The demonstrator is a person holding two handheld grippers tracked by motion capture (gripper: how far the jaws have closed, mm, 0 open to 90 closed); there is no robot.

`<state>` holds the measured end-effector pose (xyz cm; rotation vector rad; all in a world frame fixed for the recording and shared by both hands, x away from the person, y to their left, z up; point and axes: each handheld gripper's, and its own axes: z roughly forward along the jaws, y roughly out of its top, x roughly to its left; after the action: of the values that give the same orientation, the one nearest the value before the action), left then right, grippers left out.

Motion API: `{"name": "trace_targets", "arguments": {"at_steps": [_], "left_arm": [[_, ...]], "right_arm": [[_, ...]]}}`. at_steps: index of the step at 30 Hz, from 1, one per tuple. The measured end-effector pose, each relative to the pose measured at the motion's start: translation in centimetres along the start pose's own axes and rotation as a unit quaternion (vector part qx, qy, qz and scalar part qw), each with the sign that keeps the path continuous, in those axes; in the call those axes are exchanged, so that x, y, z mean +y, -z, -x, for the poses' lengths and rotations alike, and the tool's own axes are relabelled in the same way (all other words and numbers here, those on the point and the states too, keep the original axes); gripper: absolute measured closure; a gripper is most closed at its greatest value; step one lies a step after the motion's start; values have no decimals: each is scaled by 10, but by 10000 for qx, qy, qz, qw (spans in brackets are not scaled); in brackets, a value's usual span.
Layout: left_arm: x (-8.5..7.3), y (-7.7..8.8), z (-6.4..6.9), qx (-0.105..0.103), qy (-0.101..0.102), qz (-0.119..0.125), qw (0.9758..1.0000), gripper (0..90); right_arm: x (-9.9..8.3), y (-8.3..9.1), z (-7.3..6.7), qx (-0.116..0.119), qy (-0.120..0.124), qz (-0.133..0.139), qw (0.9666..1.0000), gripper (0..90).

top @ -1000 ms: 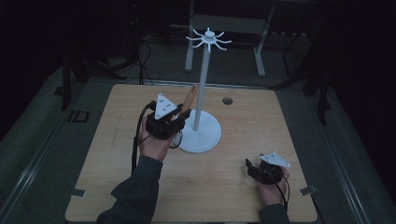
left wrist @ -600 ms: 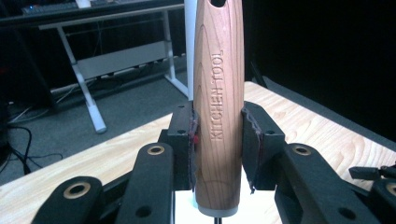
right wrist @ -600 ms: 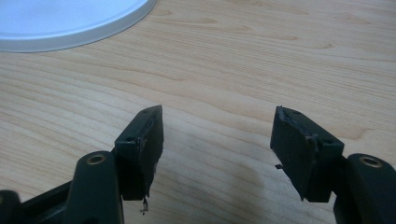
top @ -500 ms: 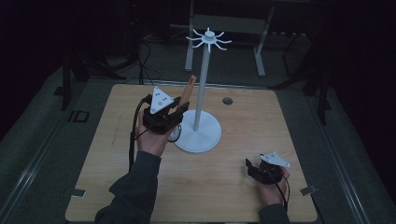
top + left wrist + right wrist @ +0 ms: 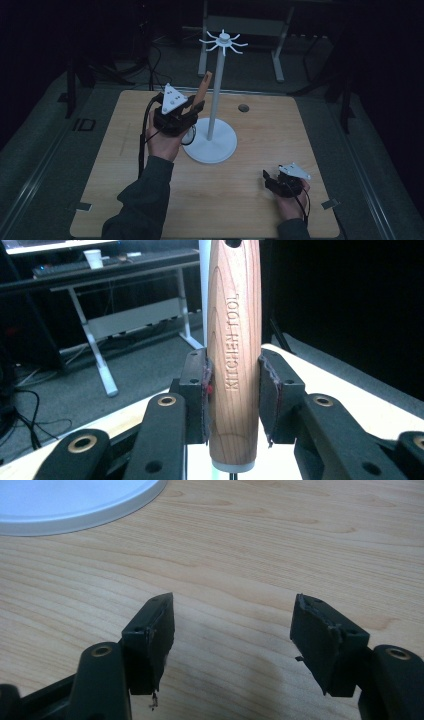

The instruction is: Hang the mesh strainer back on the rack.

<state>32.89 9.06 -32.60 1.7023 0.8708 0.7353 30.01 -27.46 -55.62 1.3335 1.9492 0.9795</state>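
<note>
So the left tool (image 5: 192, 107) is clenched on the lower end of a tapered wooden utensil handle stamped "KITCHEN TOOL" (image 5: 234, 355), holding it upright above the light wooden bench (image 5: 125, 200) so the hole end points up, probably to hang it on the white hook-topped stand (image 5: 220, 90) right beside it. The right tool (image 5: 232, 630) sits released and empty, low over the bench near the stand's round base, well out of the way.

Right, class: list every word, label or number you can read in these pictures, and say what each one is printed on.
"KITCHEN TOOL": engraved lengthwise on the wooden handle clamped in the left tool.
Dark marking on the floor left of the table, high view: too blurred to read.
Nothing else bears readable text.
</note>
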Motion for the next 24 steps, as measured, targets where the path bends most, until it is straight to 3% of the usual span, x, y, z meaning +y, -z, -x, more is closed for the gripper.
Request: {"name": "trace_targets", "arguments": {"at_steps": [17, 24], "left_arm": [[14, -2, 5, 154, 109, 212, 9996, 678], [21, -1, 9, 233, 50, 293, 9993, 679]], "right_arm": [[0, 0, 0, 3, 1, -2, 10000, 337], [0, 0, 0, 4, 5, -4, 10000, 337]]}}
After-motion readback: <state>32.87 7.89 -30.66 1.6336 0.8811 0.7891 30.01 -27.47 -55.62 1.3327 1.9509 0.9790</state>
